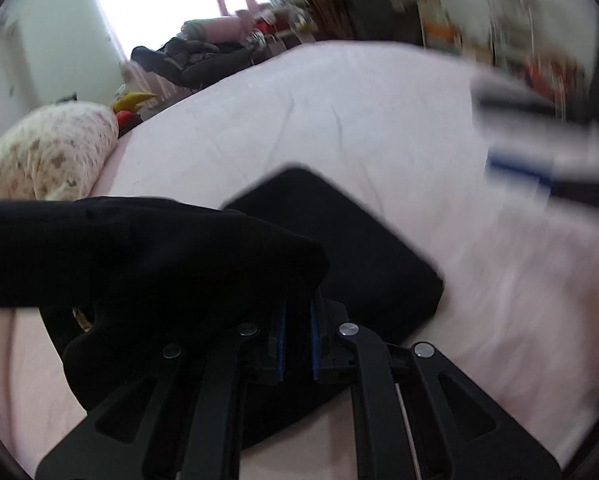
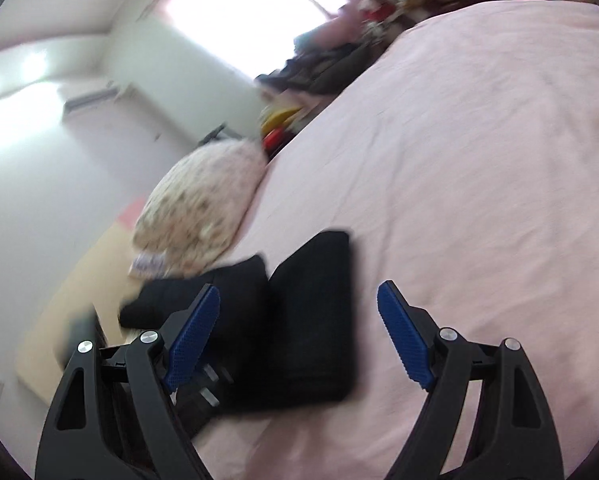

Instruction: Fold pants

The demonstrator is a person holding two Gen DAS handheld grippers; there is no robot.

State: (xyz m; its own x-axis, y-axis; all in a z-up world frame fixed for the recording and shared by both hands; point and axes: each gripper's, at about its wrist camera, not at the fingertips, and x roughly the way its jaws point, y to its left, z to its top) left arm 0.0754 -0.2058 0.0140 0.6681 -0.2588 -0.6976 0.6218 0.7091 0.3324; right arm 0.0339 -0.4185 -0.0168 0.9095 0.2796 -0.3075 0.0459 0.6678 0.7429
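Note:
The black pants lie partly folded on the pink bed sheet. My left gripper is shut on an edge of the pants and holds a flap lifted over the flat part. In the right wrist view the pants lie as a folded block with the raised flap on its left. My right gripper is open and empty, just above the pants, its blue pads wide apart. It shows blurred at the right edge of the left wrist view.
A floral pillow lies at the left side of the bed, also in the right wrist view. Dark clothes and clutter sit beyond the bed's far edge. A wooden board runs along the bed's left side.

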